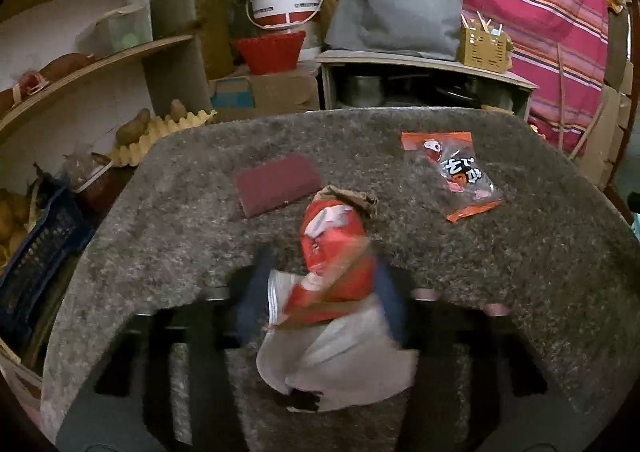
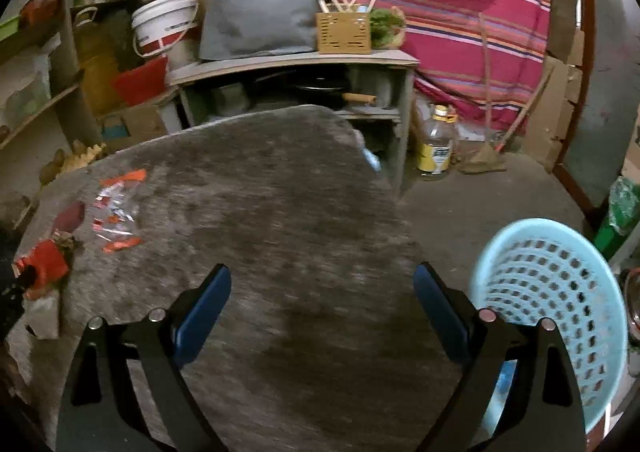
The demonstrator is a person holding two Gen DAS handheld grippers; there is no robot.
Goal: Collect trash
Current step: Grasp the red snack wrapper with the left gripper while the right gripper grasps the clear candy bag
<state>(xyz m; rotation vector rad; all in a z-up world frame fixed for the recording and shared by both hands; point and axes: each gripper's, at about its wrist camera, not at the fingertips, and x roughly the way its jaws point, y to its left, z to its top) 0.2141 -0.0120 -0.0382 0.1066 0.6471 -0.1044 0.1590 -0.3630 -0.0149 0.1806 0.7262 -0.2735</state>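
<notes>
Trash on the grey carpeted table (image 1: pixel 520 252) comes to three items. We record a crumpled red and white wrapper (image 1: pixel 332 252) clenched between the blue fingers (image 1: pixel 250 300) of our left gripper (image 1: pixel 320 304); the wrapper is motion-blurred, with white paper trailing toward 6 o'clock and a brown crumpled scrap (image 1: pixel 352 198) at its far tip. An orange and clear snack packet (image 1: pixel 456 172) lies flat on the table at 2 o'clock from the held wrapper, well apart from it. A maroon scouring pad (image 1: pixel 278 182) lies at 11 o'clock, near the wrapper's tip but not touching it.

Our right gripper (image 2: pixel 322 308) hangs over the table surface with its jaws spread wide and nothing between them. A light blue perforated basket (image 2: pixel 560 292) stands on the floor off the table edge, at 3 o'clock from that gripper. In the right wrist view the snack packet sits at 10 o'clock and the held wrapper at 9 o'clock.
</notes>
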